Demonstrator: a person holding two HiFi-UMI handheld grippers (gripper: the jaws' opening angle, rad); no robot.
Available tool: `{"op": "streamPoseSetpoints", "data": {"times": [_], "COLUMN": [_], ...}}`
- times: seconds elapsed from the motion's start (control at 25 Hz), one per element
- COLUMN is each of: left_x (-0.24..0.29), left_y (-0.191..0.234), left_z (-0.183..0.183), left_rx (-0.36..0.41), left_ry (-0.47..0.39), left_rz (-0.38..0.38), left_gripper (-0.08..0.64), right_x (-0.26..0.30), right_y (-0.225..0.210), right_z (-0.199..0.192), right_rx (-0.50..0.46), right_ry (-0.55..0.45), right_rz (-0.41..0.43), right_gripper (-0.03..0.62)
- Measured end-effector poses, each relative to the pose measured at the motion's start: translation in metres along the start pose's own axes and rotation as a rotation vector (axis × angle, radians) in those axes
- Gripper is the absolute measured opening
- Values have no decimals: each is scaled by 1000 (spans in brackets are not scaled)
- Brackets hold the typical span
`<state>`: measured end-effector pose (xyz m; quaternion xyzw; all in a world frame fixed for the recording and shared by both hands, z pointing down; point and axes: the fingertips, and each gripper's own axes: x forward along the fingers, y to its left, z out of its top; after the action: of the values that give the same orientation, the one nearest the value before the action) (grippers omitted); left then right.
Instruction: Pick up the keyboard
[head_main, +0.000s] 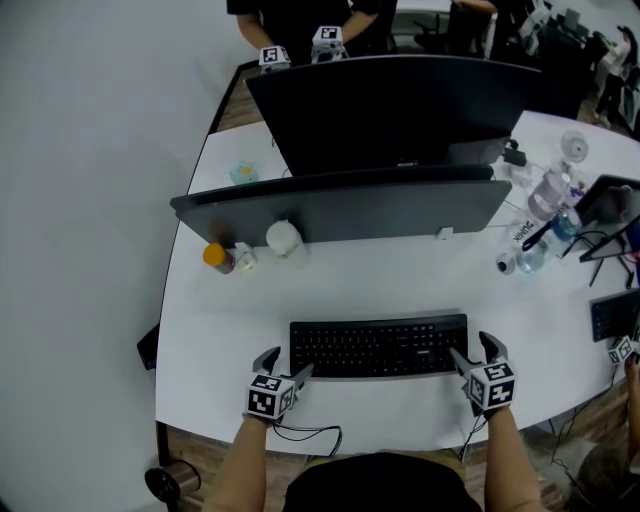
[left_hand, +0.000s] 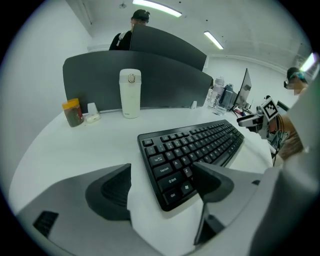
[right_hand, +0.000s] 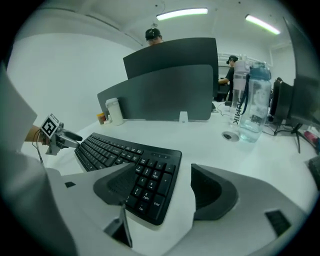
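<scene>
A black keyboard lies flat on the white desk, near its front edge. My left gripper is open at the keyboard's left end. In the left gripper view the near left corner of the keyboard sits between the spread jaws of the left gripper, and neither pad presses on it. My right gripper is open at the right end. In the right gripper view the number-pad end of the keyboard lies between the jaws of the right gripper; the left jaw hangs over the keys and the right jaw stands clear of the edge.
A grey divider panel crosses the desk behind the keyboard, with a white tumbler and an orange-lidded jar in front of it. Water bottles and a tablet on a stand stand at the right. A dark monitor back rises beyond.
</scene>
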<state>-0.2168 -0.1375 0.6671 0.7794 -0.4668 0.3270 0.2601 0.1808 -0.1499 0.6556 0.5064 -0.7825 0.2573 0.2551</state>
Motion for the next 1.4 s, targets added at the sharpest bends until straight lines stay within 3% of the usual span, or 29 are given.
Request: {"op": "streamPoseSetpoints", "data": {"times": [0.28,0.56,1.0,1.24,1.4], "left_x": [10,17,23,21,25], "left_y": [-7,-14,-5,-6,-12], "left_z": [-5,-11,-9,-11,-9], "left_rx": [-64,-108,-109,-103,-89], "left_ry": [58,118,178,147,159], "left_rz": [-87,-147,-130,-129,-108], "left_gripper": [399,407,405,405,377], "right_x": [20,28,31,32,34], "right_y": [3,6,3,2,10], "right_z": [-30,-39,-34,-37,-27], "right_rx": [96,168,193,177,263], "right_ry": [131,182,210,222,197], "right_rz": [93,152,210,200,236], "right_gripper": [336,336,334,333,331]}}
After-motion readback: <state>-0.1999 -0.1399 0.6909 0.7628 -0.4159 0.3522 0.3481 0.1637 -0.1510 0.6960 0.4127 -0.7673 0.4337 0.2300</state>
